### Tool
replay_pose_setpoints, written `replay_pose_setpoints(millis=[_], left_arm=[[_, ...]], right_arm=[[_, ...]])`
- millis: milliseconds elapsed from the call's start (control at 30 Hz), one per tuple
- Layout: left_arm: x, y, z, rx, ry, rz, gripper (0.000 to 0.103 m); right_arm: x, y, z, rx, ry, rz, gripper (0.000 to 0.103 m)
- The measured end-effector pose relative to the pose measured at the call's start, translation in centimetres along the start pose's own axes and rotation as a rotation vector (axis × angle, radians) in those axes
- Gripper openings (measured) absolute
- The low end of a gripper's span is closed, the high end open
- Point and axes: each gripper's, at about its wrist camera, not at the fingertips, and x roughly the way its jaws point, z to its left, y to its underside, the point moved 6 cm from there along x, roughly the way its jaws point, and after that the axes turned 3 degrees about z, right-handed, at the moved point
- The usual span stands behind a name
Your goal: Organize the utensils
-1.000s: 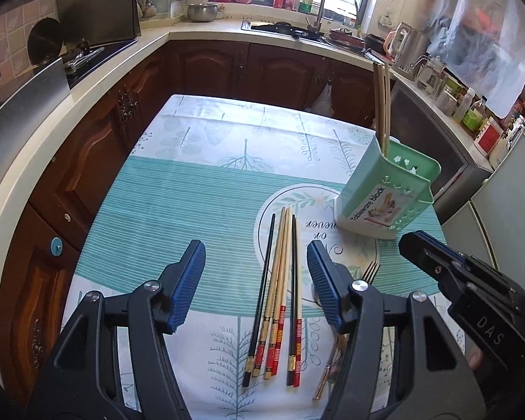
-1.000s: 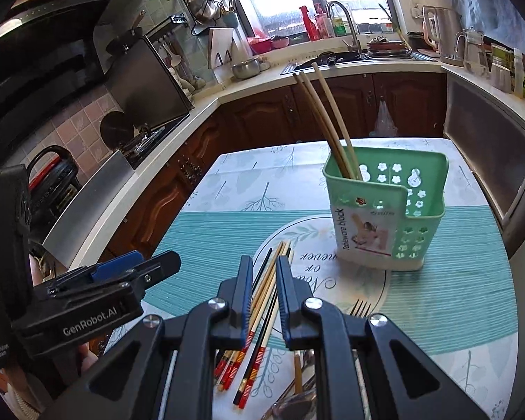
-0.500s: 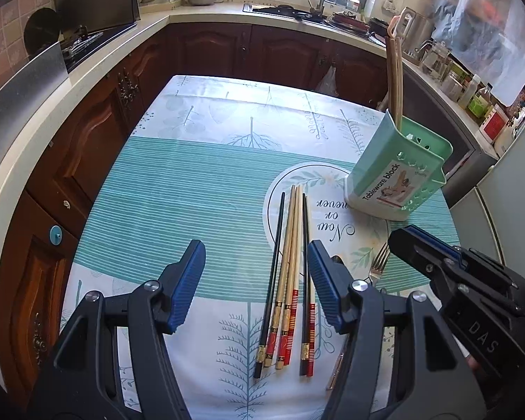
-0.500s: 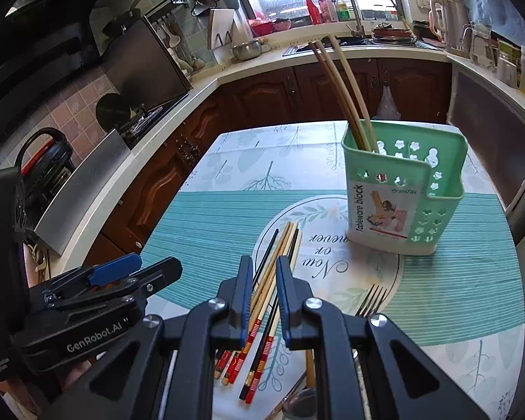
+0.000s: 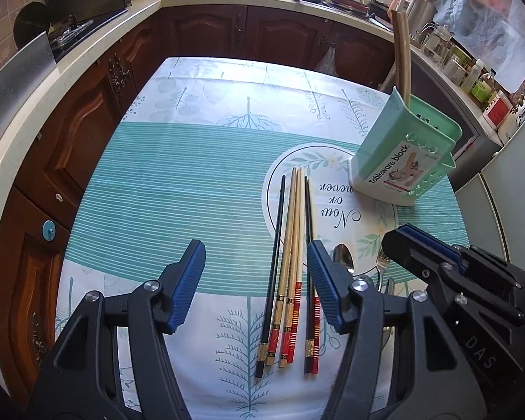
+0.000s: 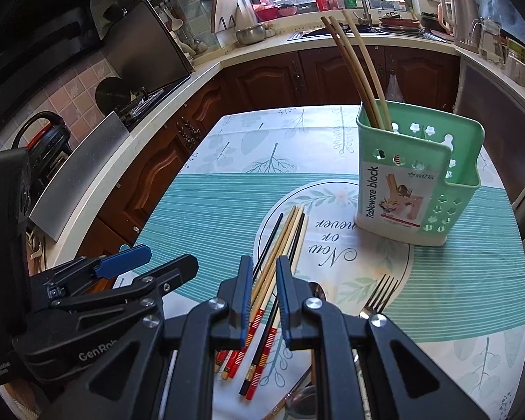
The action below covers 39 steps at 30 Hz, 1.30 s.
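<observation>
**Loose chopsticks under both grippers, holder off to the right**

The left gripper [image 5: 255,273] hangs above the tablecloth [image 5: 178,182] with its blue-padded jaws spread wide and nothing between them. It is tilted downward toward the cloth. A bundle of chopsticks [image 5: 290,262] lies flat below, nearer its right finger than its left. Their long axis runs away from the camera: the tapered tips point toward the far side of the table, the red-and-black banded ends toward the gripper.

In the right wrist view the right gripper [image 6: 264,276] is poised above the same chopsticks [image 6: 280,245], its jaws parted only narrowly and holding nothing; the sticks show through the gap, slanting up and to the right. A spoon [image 5: 343,257] and a fork [image 6: 379,294] lie just right of the bundle, handles toward the grippers.

Farther right stands the green tableware holder [image 6: 420,178], upright on the cloth and well apart from both grippers. Long wooden chopsticks [image 6: 357,70] stand in its back compartment, leaning left.
</observation>
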Motion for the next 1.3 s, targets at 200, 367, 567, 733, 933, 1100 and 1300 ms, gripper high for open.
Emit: replay_pose_setpoints(millis=[200, 367, 567, 733, 933, 1100, 1300], left_arm=[[2.1, -0.3, 0.2, 0.02, 0.003, 0.055, 0.058], [5.5, -1.2, 1.2, 0.047, 0.024, 0.169, 0.057], [8.9, -2.6, 1.7, 0.049, 0.065, 0.262, 0.057], [10.8, -3.1, 0.6, 0.078, 0.092, 0.313, 0.042], [13.2, -2.5, -1.2, 0.133, 0.08, 0.388, 0.021], [14.3, -2.3, -2.0, 0.15, 0.062, 0.42, 0.019], [14.6, -2.2, -2.8, 0.177, 0.036, 0.443, 0.019]], right_arm=[[1.2, 0.2, -0.2, -0.003, 0.002, 0.052, 0.013], [3.2, 0.3, -0.5, 0.016, -0.021, 0.15, 0.013], [5.3, -0.5, -1.6, 0.046, -0.032, 0.221, 0.013], [7.3, -0.9, -2.4, 0.073, -0.031, 0.275, 0.013], [8.8, -0.6, -3.0, 0.098, -0.029, 0.325, 0.013], [8.8, -0.4, -3.5, 0.116, -0.036, 0.327, 0.013], [8.5, -0.2, -4.0, 0.129, -0.039, 0.33, 0.013]])
